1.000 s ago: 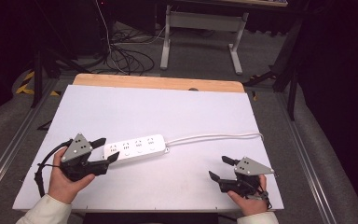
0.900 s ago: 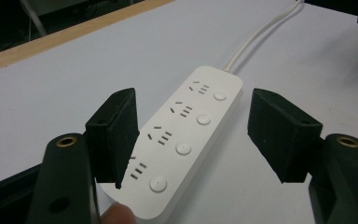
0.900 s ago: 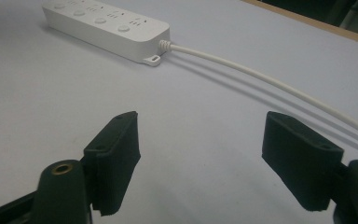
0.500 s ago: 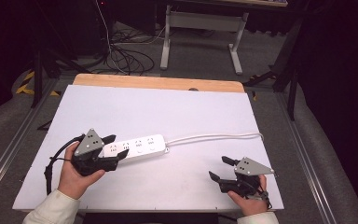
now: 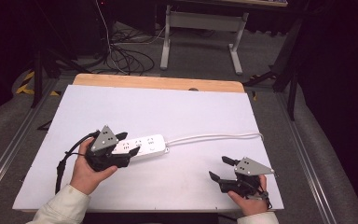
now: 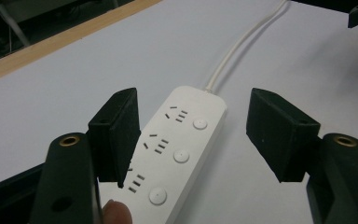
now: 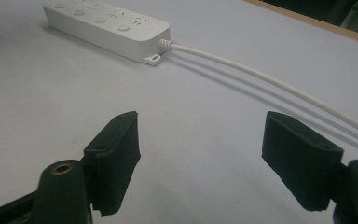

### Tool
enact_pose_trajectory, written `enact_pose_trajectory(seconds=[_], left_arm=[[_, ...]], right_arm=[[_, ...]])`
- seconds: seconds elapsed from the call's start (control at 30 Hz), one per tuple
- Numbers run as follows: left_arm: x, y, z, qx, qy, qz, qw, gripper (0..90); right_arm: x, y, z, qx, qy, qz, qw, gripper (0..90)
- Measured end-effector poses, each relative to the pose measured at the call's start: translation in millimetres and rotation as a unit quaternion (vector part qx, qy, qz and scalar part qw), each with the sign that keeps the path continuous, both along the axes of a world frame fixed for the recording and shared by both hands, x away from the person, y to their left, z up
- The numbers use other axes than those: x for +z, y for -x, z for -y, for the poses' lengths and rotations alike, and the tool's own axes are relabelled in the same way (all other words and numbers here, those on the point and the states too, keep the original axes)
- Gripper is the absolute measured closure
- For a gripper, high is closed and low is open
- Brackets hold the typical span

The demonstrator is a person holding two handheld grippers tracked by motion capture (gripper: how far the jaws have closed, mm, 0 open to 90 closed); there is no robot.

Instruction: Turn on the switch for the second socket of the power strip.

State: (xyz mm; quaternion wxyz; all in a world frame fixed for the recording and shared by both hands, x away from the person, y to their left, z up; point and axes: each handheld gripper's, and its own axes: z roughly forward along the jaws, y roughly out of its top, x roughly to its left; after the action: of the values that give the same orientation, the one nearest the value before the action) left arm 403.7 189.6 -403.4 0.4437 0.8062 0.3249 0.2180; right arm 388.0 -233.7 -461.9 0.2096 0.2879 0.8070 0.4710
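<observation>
The white power strip (image 5: 142, 145) lay flat on the white bench (image 5: 177, 112), its cable (image 5: 214, 137) trailing off toward the bench's right edge. The left claw (image 6: 193, 135) stood wide apart, straddling the strip's near end with its pads clear of both sides, so nothing was gripped yet. The right claw (image 7: 203, 154) rested well apart near the front edge, likewise agape and empty. The approach looked finished; closing on the strip and whatever follows remained.

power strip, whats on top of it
The left gripper's open fingers straddle the power strip; its sockets and round buttons are bare. A fingertip and the gripper body hide its near end.
</observation>
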Motion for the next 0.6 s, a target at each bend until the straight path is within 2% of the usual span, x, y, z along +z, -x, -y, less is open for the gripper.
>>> enact_pose_trajectory(seconds=[0.27,0.47,0.6], left_arm=[[-1.0,-9.6,14.5,-0.014,-0.002,-0.001,0.9999,36.7],[-3.7,-12.5,17.8,-0.017,-0.008,-0.001,0.9998,39.7],[-5.1,-14.7,17.2,-0.02,-0.005,-0.004,0.9998,51.0]], right_arm=[[-0.9,-0.7,-0.1,0.001,0.001,-0.001,1.0,27.9],[-0.9,-0.8,0.8,0.0,0.001,-0.002,1.0,27.9],[-0.8,-0.4,0.3,0.002,0.001,-0.002,1.0,28.5]])
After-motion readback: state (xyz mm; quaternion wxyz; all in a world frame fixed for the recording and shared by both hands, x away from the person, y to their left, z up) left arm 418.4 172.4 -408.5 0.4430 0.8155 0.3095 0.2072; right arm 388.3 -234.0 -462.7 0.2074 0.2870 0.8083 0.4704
